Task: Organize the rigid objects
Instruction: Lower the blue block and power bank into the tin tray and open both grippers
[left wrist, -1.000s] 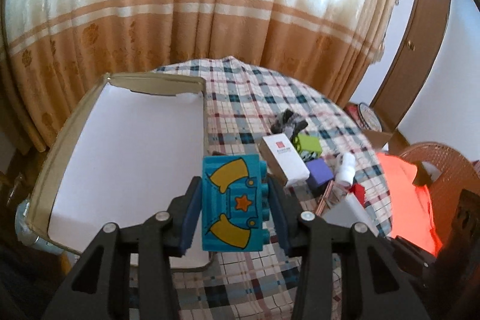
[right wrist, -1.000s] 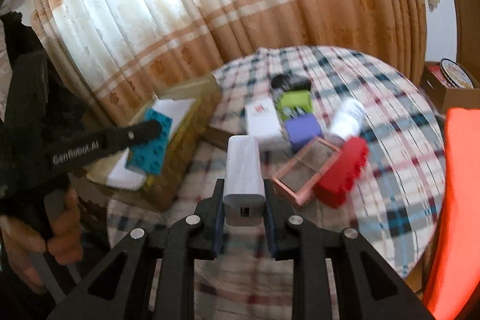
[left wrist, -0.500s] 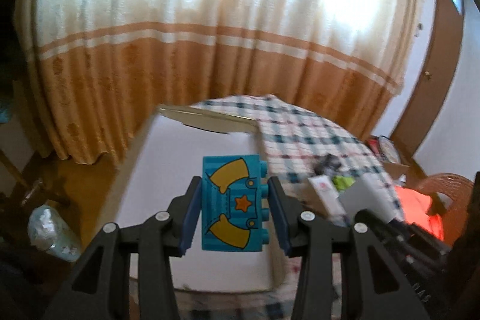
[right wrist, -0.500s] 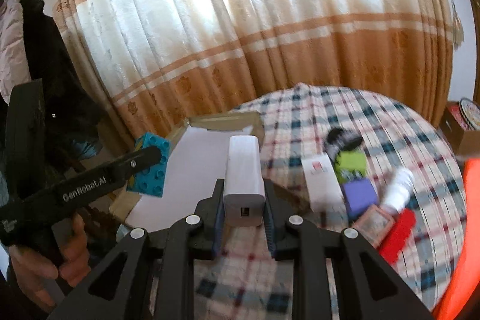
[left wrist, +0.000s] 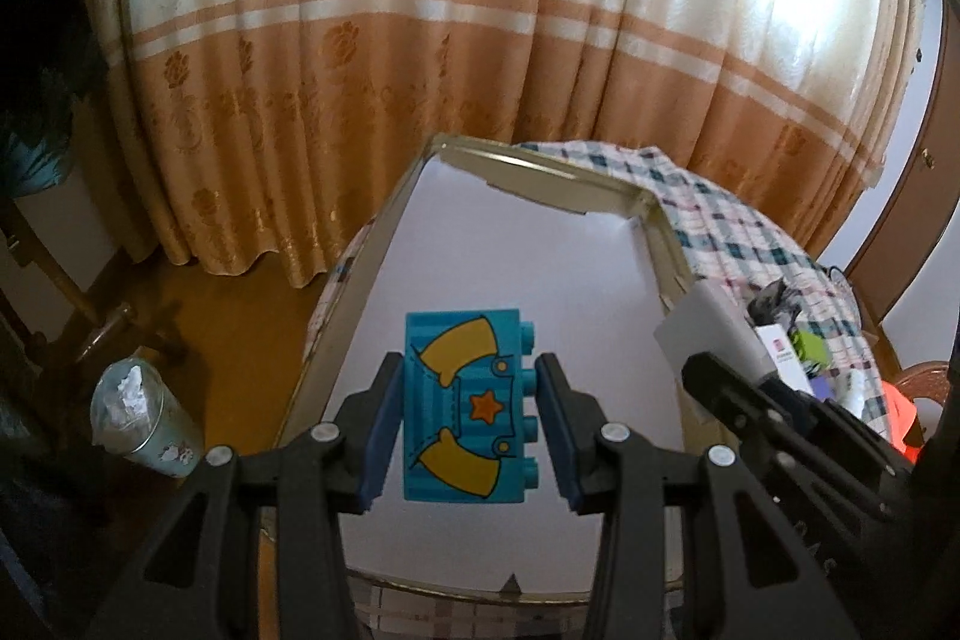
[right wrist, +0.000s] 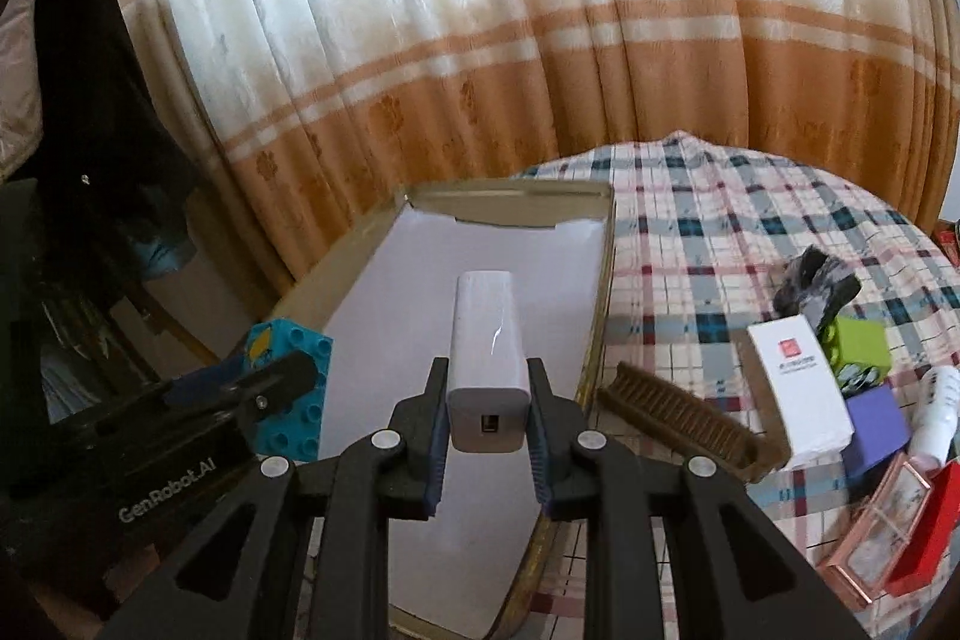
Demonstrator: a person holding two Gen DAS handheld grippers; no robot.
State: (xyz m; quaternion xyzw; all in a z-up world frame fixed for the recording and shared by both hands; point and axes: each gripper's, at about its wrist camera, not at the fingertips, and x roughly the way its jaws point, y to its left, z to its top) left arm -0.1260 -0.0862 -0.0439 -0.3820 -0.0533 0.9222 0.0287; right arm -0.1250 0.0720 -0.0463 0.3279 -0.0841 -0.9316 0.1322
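Observation:
My left gripper (left wrist: pixel 468 430) is shut on a teal toy brick (left wrist: pixel 465 415) with yellow and orange print, held above the shallow white-bottomed cardboard tray (left wrist: pixel 516 244). My right gripper (right wrist: pixel 487 418) is shut on a white power bank (right wrist: pixel 487 340), also held over the tray (right wrist: pixel 480 244). In the right wrist view the left gripper with the brick (right wrist: pixel 294 376) is at the tray's left side. In the left wrist view the right gripper's power bank (left wrist: pixel 708 334) is over the tray's right edge.
On the plaid tablecloth (right wrist: pixel 708 220) right of the tray lie a brown brush (right wrist: pixel 678 418), a white box (right wrist: pixel 798 388), a green block (right wrist: pixel 861 340), a purple block (right wrist: pixel 876 424), a white bottle (right wrist: pixel 936 406), a pink frame (right wrist: pixel 882 526) and a red brick (right wrist: pixel 924 526). Curtains hang behind. A bin (left wrist: pixel 144 418) stands on the floor.
Both grippers have swung left from the pile of objects to above the tray, each still holding its object. The tray now fills the middle of both views.

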